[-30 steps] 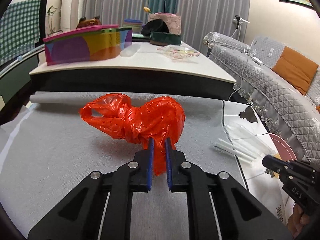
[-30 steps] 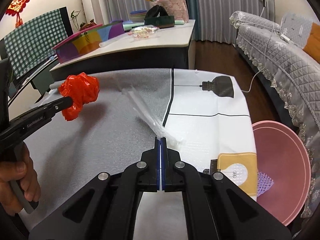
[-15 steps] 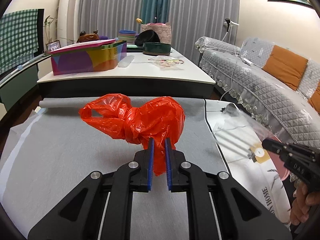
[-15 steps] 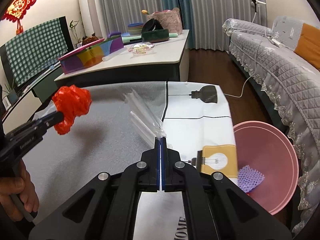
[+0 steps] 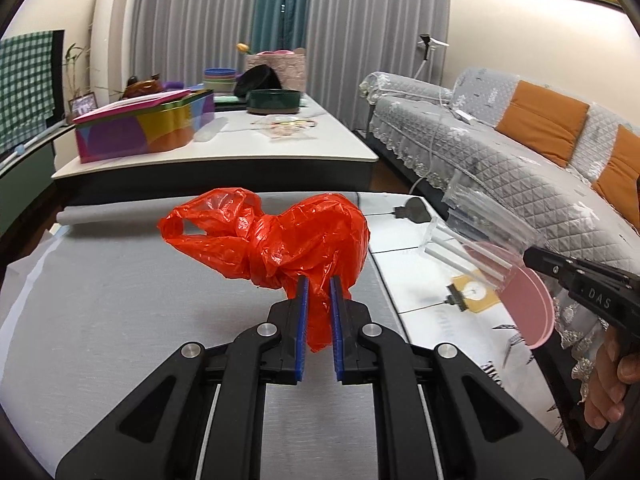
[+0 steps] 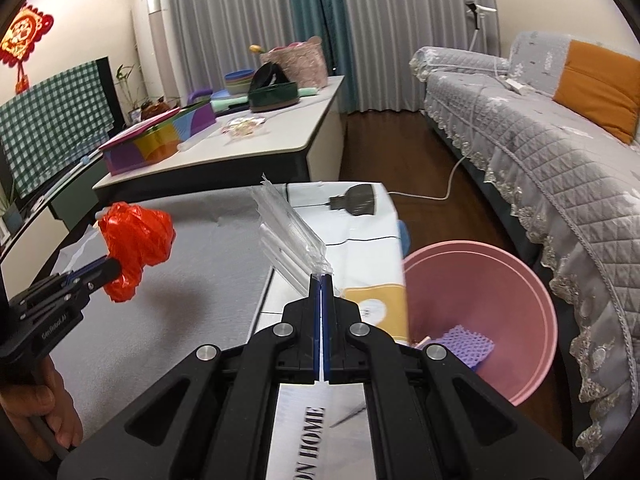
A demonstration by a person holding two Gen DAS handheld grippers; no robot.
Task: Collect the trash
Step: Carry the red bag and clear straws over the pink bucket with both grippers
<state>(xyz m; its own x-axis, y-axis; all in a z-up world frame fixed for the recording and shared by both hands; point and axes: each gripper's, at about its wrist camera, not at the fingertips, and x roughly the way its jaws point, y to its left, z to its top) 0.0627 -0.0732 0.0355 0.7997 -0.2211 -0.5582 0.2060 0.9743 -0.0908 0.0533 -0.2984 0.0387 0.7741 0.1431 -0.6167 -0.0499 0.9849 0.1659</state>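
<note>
While the crumpled red plastic bag (image 5: 276,240) hung clear of the grey cloth (image 5: 120,320) covering the counter, the left tool (image 5: 319,292) was clamped on its twisted lower end, the blue pads (image 5: 302,312) pressing the plastic from both sides and a tail of it hanging down between them. In the right wrist view the same bag (image 6: 136,240) showed at the far left, held up above the cloth at the tip of the left tool (image 6: 108,268), with a hand (image 6: 44,412) gripping its handle below.

The clear plastic wrapper (image 6: 292,236), a long creased sleeve, rose up and away from the right tool (image 6: 322,280), whose jaws were pressed together on the wrapper's near end with no gap visible between them. From the left wrist view the wrapper (image 5: 476,236) stood out at the right, lifted off the counter, with the right tool (image 5: 536,258) and a hand (image 5: 612,384) behind it.

Just beside the counter's right edge stood a pink bin (image 6: 540,292), lower than the counter top, with a purple mesh piece (image 6: 468,344) lying inside it. A white printed cloth (image 6: 360,240) with a lamp drawing covered the right part of the counter. Farther back stood another counter (image 5: 240,148) carrying a multicoloured box (image 5: 148,128) and a dark green bowl (image 5: 274,100). A grey quilted sofa (image 6: 560,152) with orange cushions ran along the right side of the room.
</note>
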